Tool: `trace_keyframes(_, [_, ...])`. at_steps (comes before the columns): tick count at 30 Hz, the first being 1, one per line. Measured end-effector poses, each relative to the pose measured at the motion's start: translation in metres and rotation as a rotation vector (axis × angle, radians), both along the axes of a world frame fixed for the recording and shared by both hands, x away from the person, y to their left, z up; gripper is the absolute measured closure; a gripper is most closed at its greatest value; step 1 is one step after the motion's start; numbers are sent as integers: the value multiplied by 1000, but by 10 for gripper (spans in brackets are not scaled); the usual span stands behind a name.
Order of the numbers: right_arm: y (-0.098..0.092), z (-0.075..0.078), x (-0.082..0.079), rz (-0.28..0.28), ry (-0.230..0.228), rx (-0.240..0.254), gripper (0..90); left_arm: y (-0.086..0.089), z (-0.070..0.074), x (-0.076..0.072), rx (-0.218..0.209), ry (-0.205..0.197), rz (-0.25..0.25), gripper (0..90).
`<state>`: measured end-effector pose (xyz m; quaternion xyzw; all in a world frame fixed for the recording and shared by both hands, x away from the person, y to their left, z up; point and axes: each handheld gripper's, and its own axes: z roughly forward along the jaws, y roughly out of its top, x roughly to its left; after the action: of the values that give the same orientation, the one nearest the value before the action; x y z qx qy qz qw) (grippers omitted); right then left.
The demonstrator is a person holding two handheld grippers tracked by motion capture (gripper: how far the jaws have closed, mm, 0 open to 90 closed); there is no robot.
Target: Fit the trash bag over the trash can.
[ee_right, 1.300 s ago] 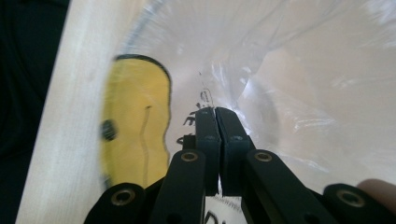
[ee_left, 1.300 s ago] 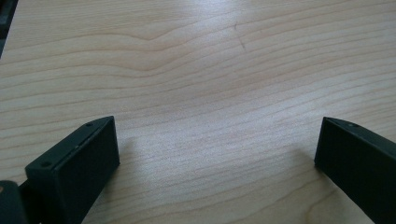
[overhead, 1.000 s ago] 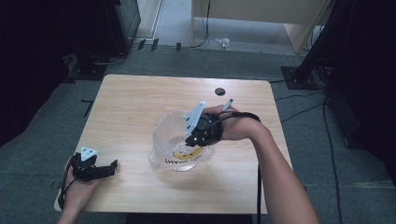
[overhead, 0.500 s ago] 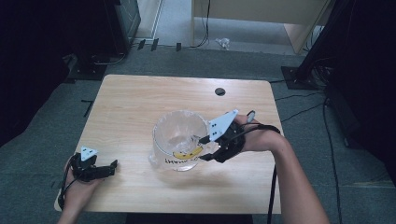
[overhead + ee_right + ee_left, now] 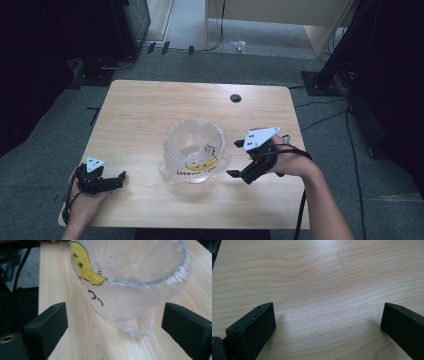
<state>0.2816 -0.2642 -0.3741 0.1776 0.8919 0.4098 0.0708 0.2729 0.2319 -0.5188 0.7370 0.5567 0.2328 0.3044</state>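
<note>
Right gripper [image 5: 239,176], jaws just opened and empty, sits at 3 o'clock of the clear bowl [image 5: 192,150] at table centre (left gripper [image 5: 119,179] open, idle at 8 o'clock); a stray sideways nudge could tip the light bowl.

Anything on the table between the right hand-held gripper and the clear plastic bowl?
No. In the high view, bare light wooden table separates the right hand-held gripper from the clear plastic bowl; its jaws stand open.

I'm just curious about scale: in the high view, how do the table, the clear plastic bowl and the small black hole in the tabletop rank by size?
1. table
2. clear plastic bowl
3. black hole
</note>
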Motion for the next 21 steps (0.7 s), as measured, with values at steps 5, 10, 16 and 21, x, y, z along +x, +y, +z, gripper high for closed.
trace_keyframes(5, [-10, -15, 2, -106, 21, 44, 0, 0, 0, 0, 0, 0, -2, 0])
trace_keyframes(10, [-15, -37, 5, -213, 25, 31, 0, 0, 0, 0, 0, -1, -2, 0])
trace_keyframes(16, [-21, -68, 12, -348, 40, 25, 0, 0, 0, 0, 0, 0, -2, 0])
trace_keyframes(21, [-30, -88, 16, -482, 67, 53, 0, 0, 0, 0, 0, -1, -2, 0])
